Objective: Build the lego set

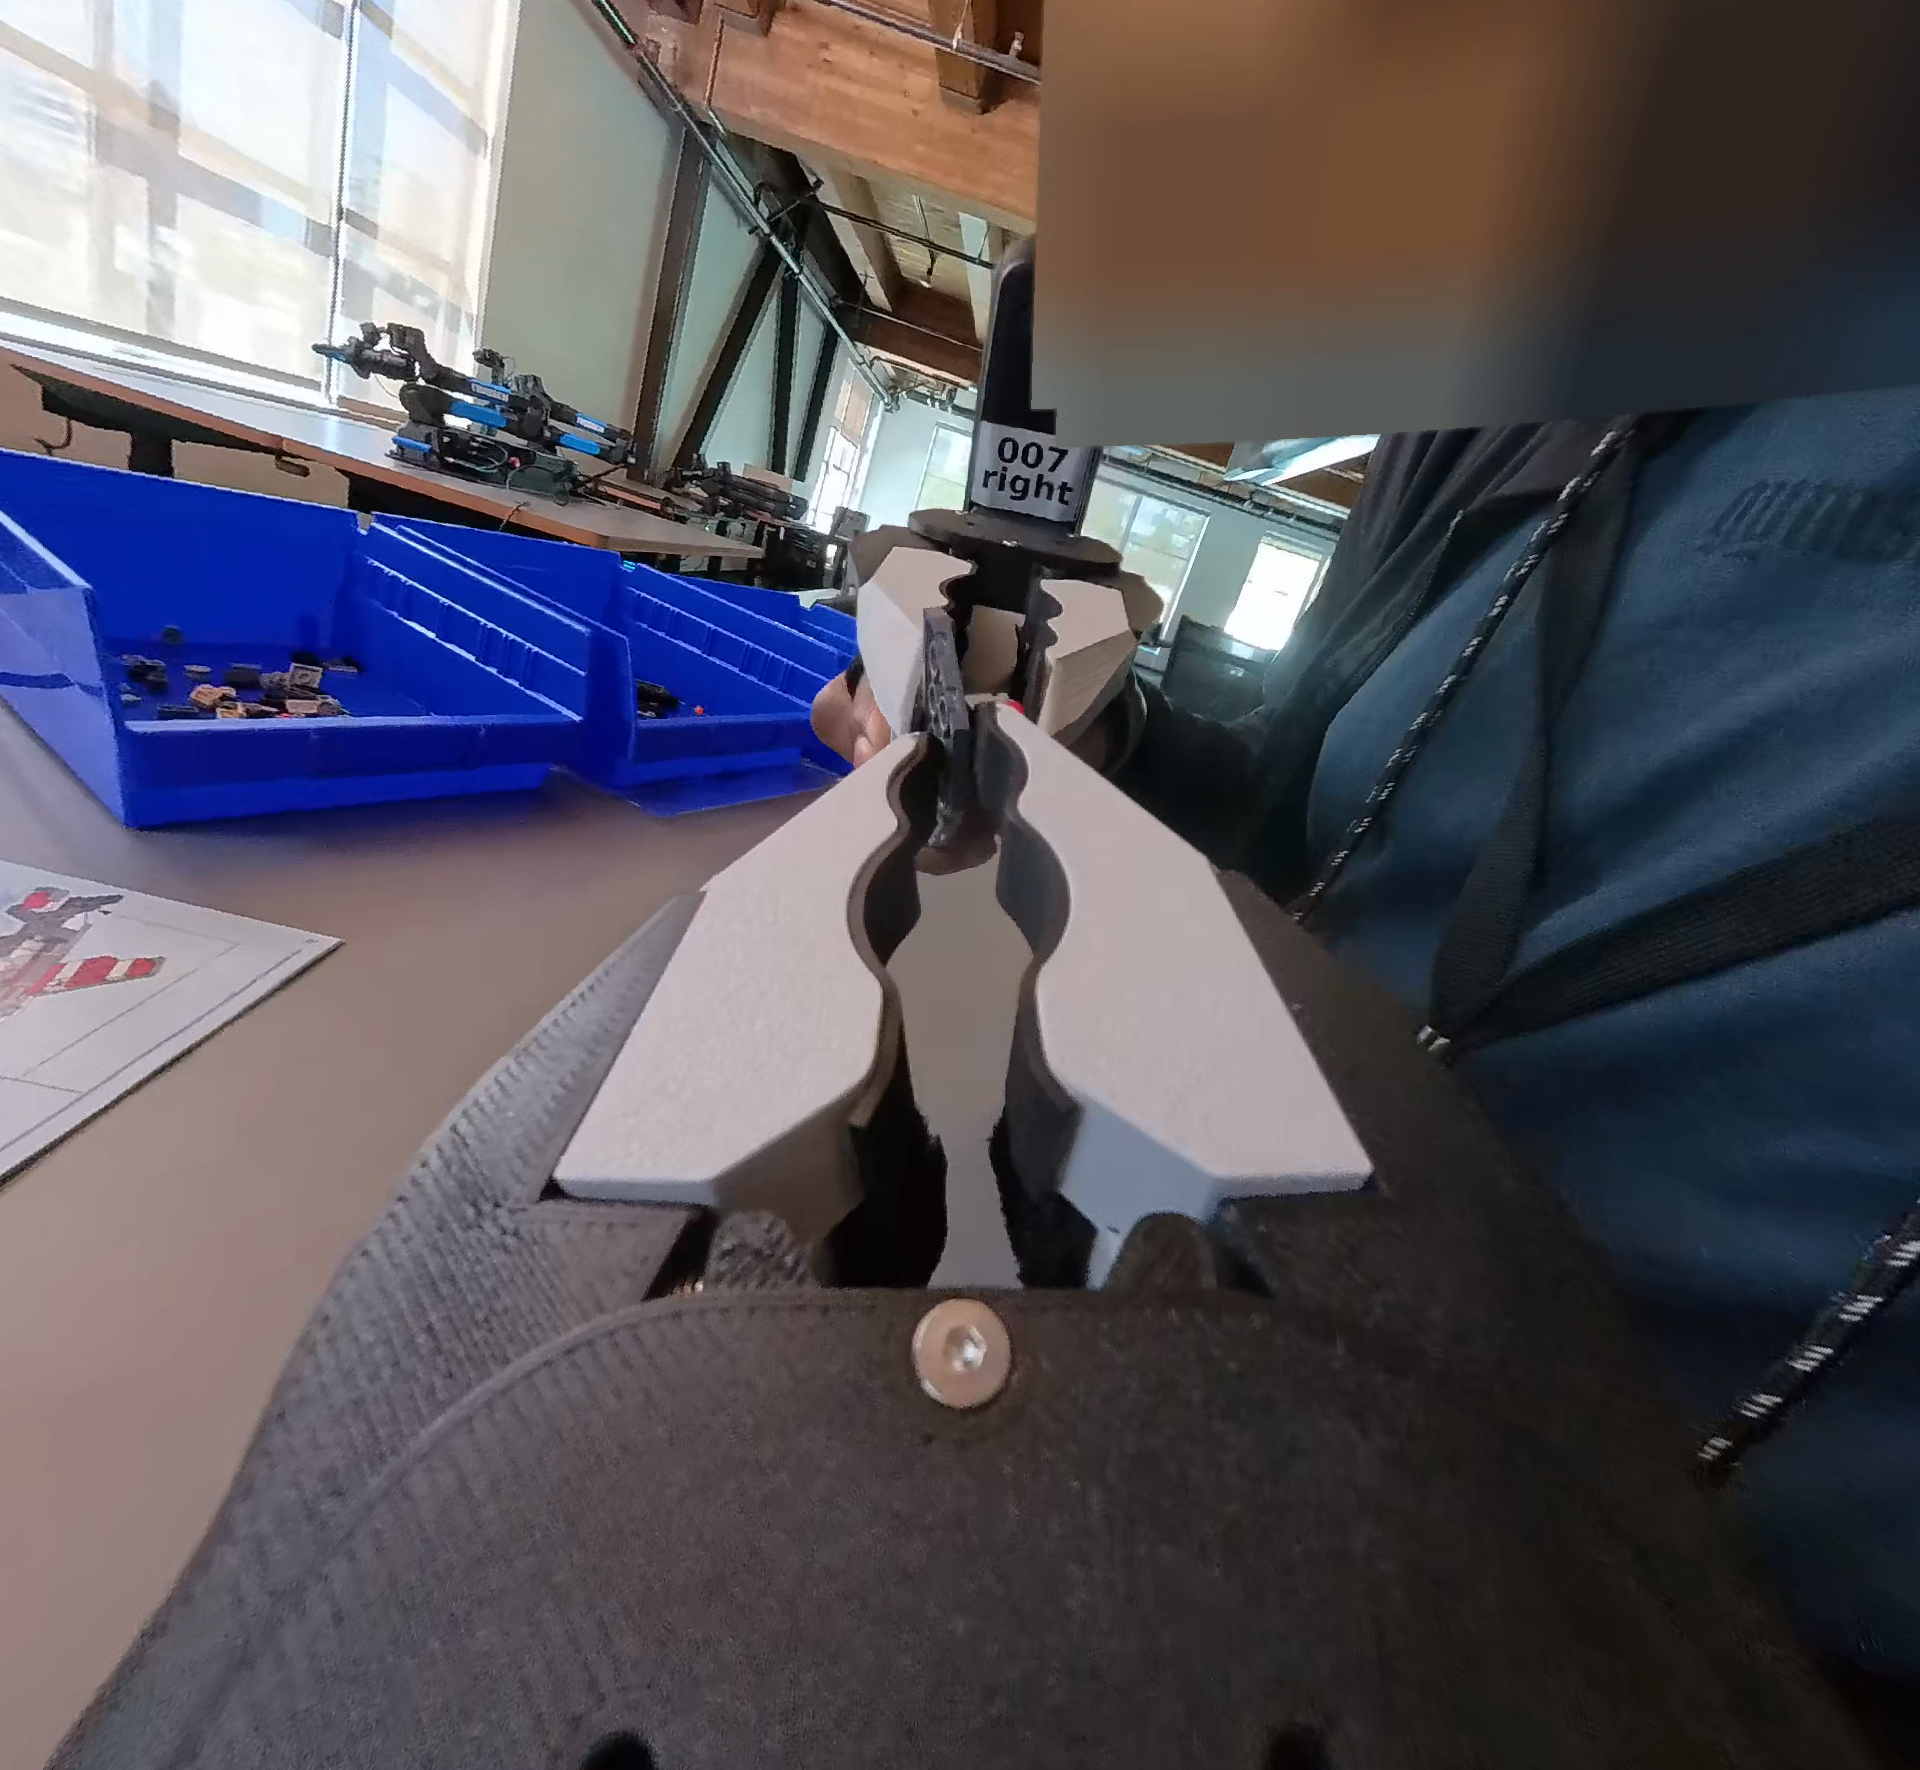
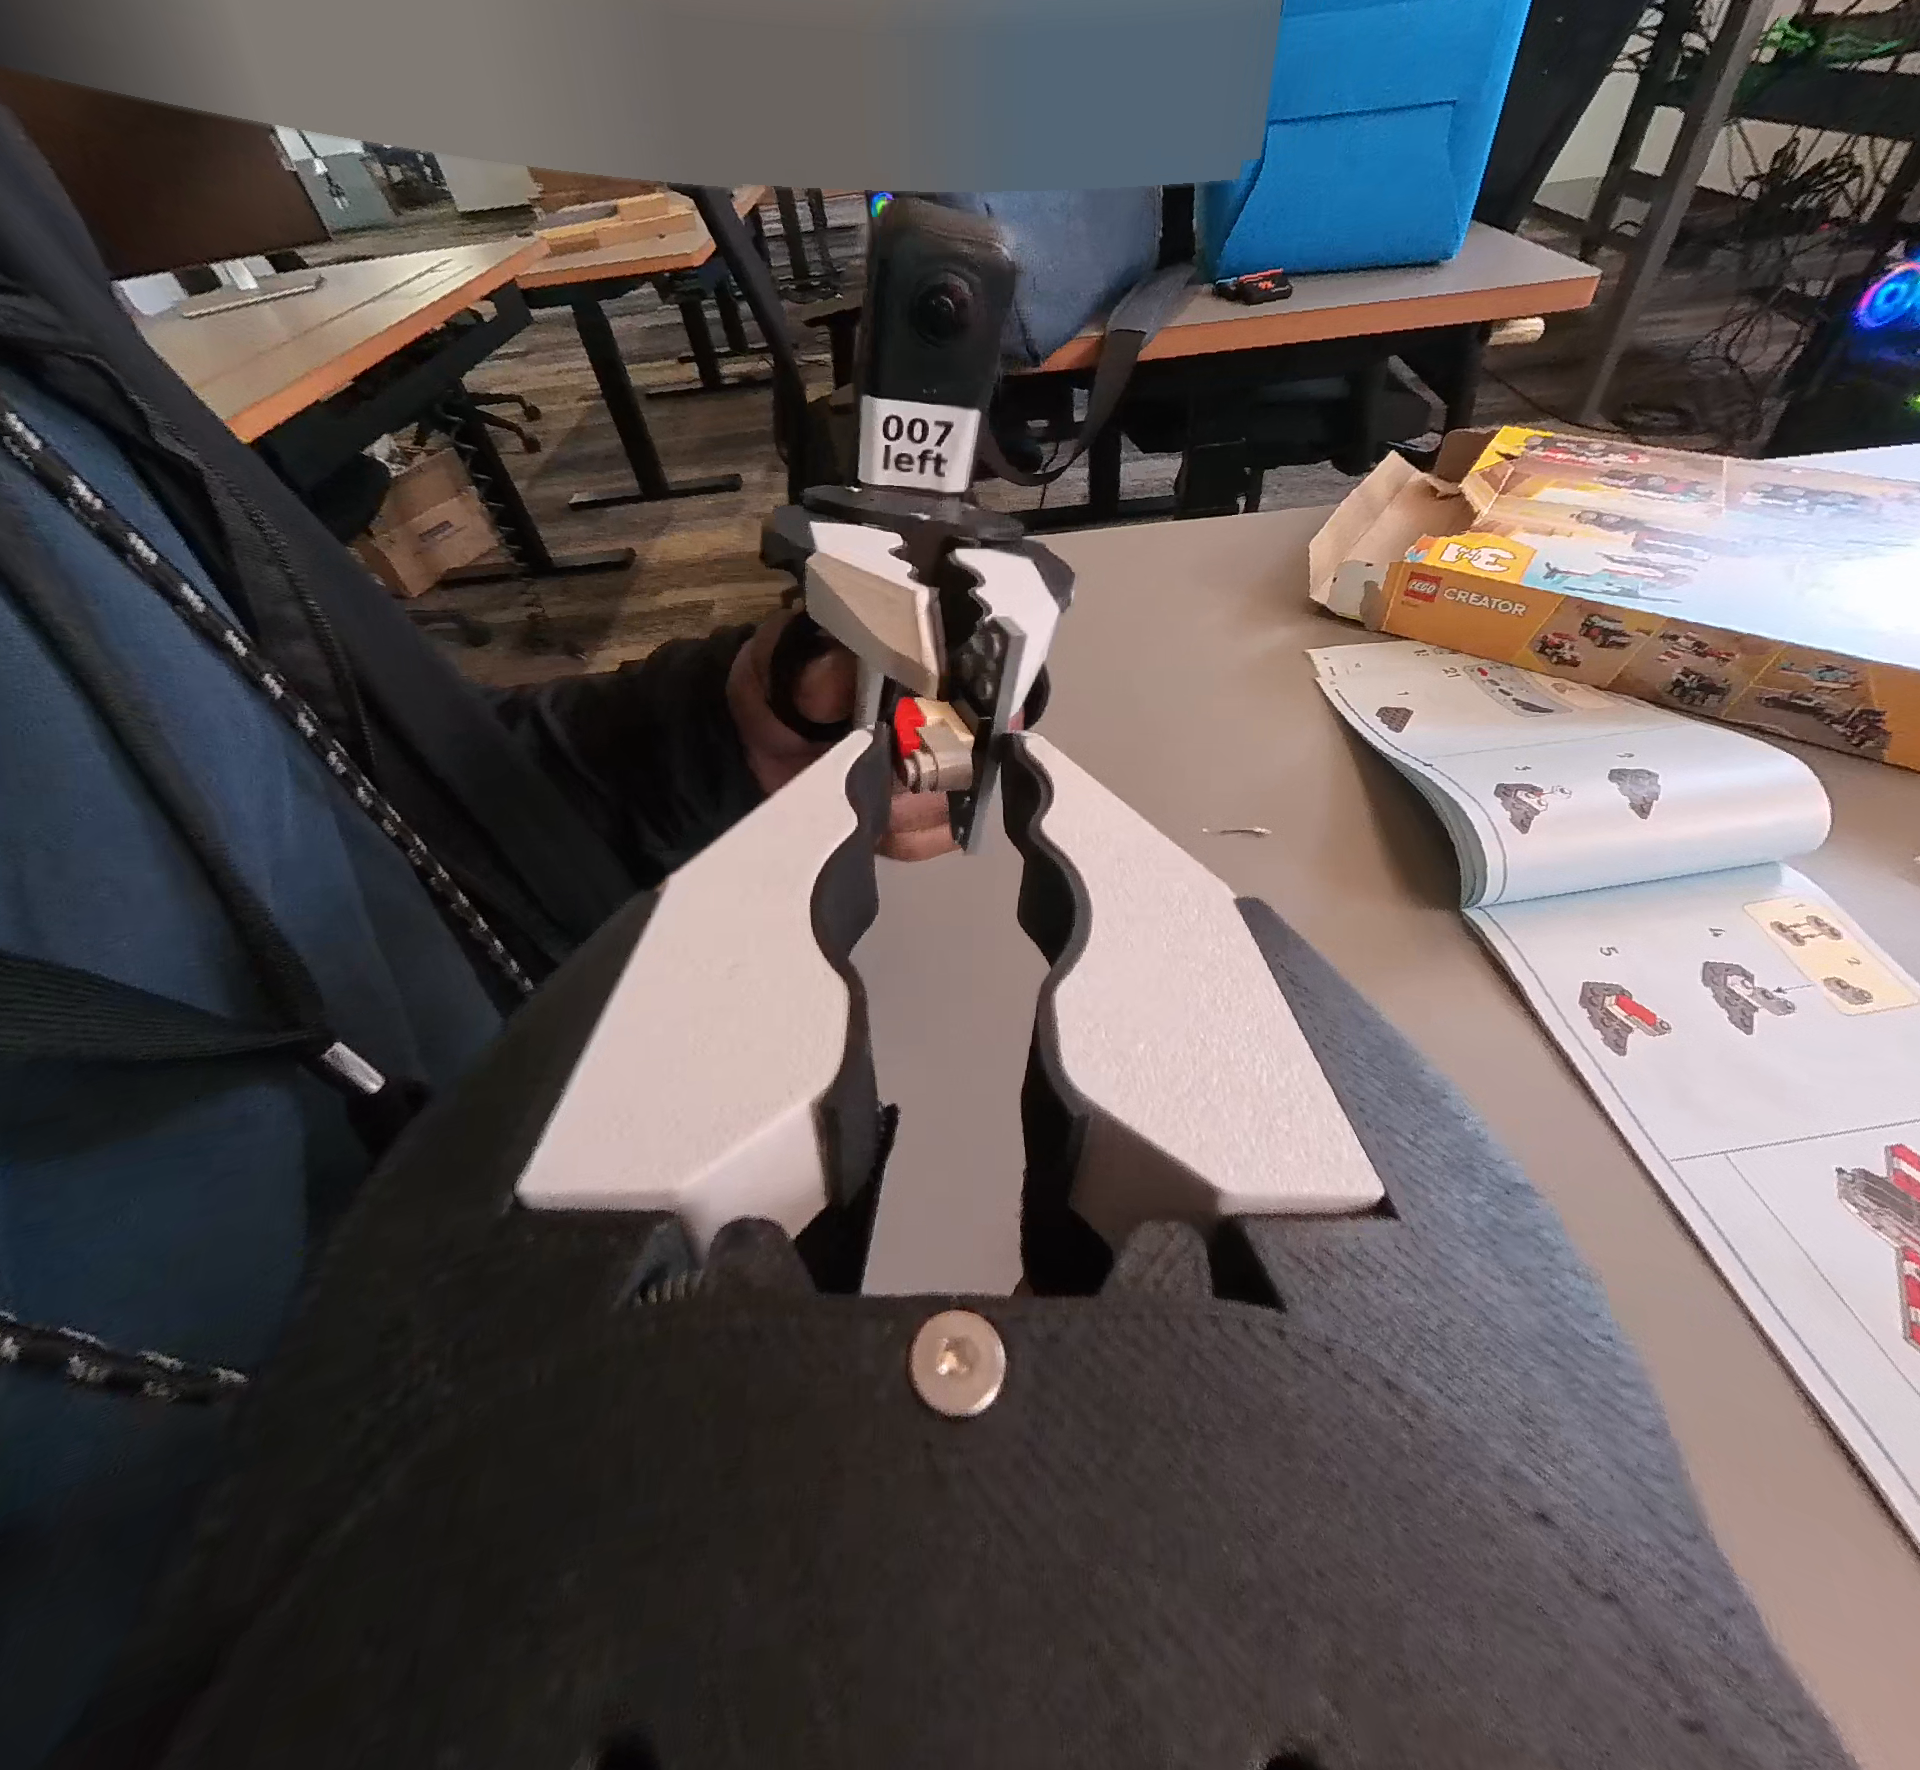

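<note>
Both grippers meet tip to tip in the air above the table, holding one small lego assembly between them. My left gripper [image 1: 961, 754] is shut on its black studded plate [image 1: 940, 681]. My right gripper [image 2: 935, 764] is shut on the same assembly, where a tan piece [image 2: 940, 759] and a small red piece [image 2: 909, 721] sit against the dark plate [image 2: 982, 671]. Each gripper shows head-on in the other's view: the right one in the left wrist view [image 1: 992, 671], the left one in the right wrist view [image 2: 951, 640].
Blue bins [image 1: 343, 744] with several loose lego pieces stand at the table's far side. An open instruction booklet [image 2: 1662, 899] and the lego box [image 2: 1662, 598] lie on the table [image 2: 1195, 681]. The person's dark blue hoodie [image 1: 1662, 889] is close behind the grippers. The tips of both grippers are at nearly the same place.
</note>
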{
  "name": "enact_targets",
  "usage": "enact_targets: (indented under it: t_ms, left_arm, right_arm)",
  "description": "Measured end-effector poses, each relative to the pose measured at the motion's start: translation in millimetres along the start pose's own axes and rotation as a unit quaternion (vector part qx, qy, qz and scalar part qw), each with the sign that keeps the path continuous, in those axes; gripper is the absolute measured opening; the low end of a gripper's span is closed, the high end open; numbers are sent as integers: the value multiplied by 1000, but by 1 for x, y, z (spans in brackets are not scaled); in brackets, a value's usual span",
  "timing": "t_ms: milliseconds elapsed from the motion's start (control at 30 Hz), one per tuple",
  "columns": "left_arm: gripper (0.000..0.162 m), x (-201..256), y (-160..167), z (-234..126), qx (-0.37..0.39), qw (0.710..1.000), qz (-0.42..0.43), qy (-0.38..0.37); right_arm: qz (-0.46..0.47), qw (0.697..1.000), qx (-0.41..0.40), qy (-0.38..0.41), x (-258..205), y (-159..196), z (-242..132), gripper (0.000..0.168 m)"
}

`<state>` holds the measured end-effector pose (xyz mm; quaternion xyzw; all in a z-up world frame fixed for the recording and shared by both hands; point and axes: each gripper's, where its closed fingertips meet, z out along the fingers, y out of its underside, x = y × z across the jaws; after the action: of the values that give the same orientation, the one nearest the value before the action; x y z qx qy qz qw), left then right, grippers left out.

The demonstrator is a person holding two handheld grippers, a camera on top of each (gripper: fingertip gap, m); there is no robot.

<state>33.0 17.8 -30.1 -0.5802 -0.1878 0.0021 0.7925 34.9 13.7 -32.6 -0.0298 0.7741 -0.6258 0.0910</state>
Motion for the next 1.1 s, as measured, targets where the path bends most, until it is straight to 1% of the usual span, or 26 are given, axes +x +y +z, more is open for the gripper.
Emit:
enact_targets:
  t_ms: [167,500,767,1100]
  left_arm:
    - [7,4,2,1,-11,1000,25,1]
    - [7,7,5,2,-18,999,35,5]
    - [7,4,5,3,-20,999,42,-6]
    - [8,6,1,1,0,1000,26,6]
  right_arm:
    - [8,1000,-2,-13,-4,1,-1,21]
    - [20,999,-8,-25,-7,3,-3,21]
    - [28,999,-8,-17,-4,4,-2,21]
    - [-5,1000,-7,-8,-5,0,-1,21]
